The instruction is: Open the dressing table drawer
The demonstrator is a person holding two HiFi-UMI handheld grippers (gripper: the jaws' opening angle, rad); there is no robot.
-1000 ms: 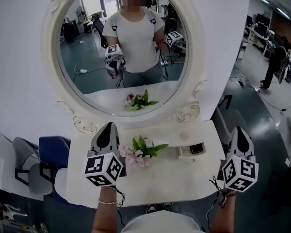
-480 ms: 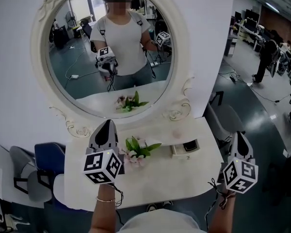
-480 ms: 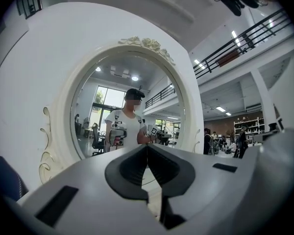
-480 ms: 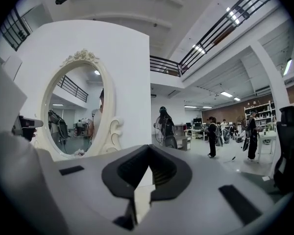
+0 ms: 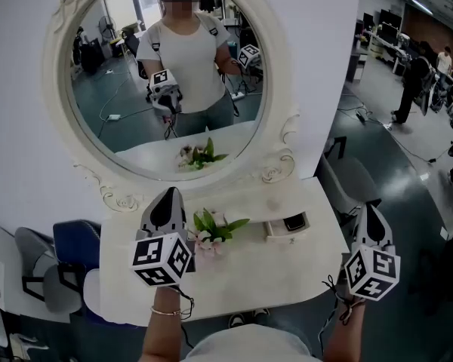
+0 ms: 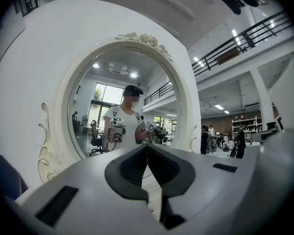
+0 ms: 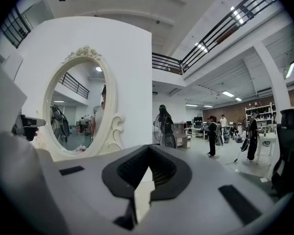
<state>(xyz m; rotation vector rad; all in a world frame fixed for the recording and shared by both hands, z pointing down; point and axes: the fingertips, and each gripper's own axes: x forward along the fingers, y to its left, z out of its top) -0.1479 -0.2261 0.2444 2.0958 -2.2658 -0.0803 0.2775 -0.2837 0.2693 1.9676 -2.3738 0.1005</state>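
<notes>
Drawer [image 5: 285, 231] location: back right of the white tabletop [image 5: 241, 285], below the frame of the oval mirror [image 5: 166, 81]. It is seen standing out from its housing, with a dark item visible inside. The left gripper [image 5: 166, 194] is held over the left part of the tabletop, just beside the flowers [image 5: 215, 231]; its jaws are closed tip to tip with nothing between them. The right gripper [image 5: 371, 210] is seen past the tabletop's right edge, well apart from the drawer; its jaws are likewise fully closed and empty.
</notes>
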